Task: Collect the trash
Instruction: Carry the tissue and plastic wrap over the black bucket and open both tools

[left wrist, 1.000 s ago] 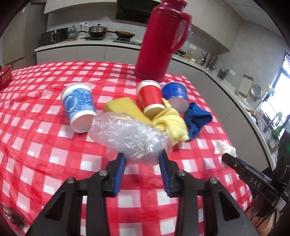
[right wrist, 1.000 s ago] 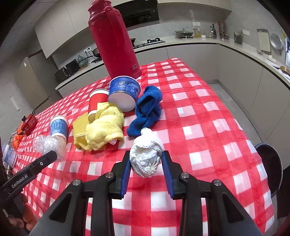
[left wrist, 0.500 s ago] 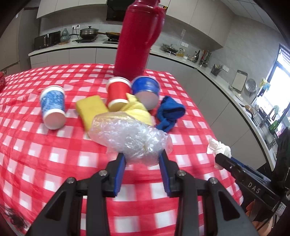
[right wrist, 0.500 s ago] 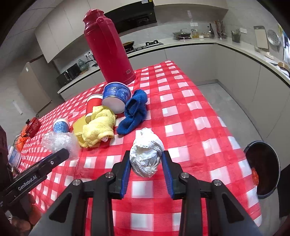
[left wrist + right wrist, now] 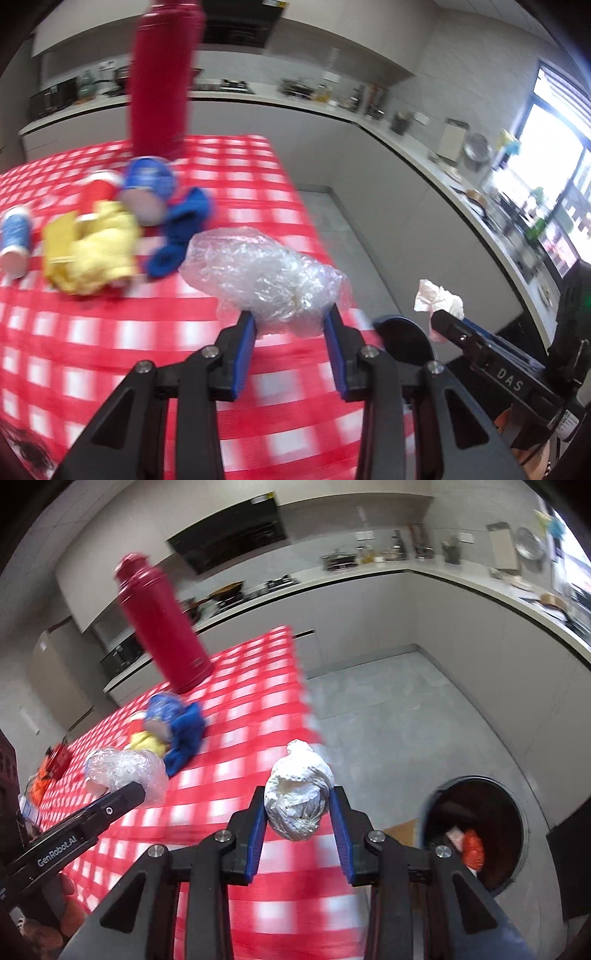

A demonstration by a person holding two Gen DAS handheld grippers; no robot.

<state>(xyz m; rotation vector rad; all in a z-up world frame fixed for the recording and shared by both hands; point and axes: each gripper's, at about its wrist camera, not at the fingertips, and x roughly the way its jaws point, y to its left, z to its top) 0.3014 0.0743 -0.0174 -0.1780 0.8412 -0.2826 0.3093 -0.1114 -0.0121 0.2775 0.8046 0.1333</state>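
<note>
My left gripper [image 5: 291, 332] is shut on a crumpled clear plastic bag [image 5: 266, 273], held above the right edge of the red checked table [image 5: 110, 332]. My right gripper [image 5: 297, 819] is shut on a wad of white paper [image 5: 297, 794], carried past the table's edge. A round dark trash bin [image 5: 480, 830] stands on the floor at the lower right of the right wrist view, with orange and white scraps inside. The left wrist view shows part of that bin [image 5: 404, 343] behind its fingers. The bag [image 5: 125, 768] and left gripper also show in the right wrist view; the paper wad [image 5: 439, 301] shows in the left one.
On the table lie a yellow cloth [image 5: 99, 251], a blue cloth [image 5: 181, 236], a blue bowl [image 5: 147, 188], a red cup [image 5: 96, 192], a blue paper cup [image 5: 14, 240] and a tall red thermos [image 5: 162, 627]. Grey floor [image 5: 406, 720] and kitchen counters lie to the right.
Both grippers have swept to the right with their loads, from over the table's middle to its right edge. The trash bin has come closer in view.
</note>
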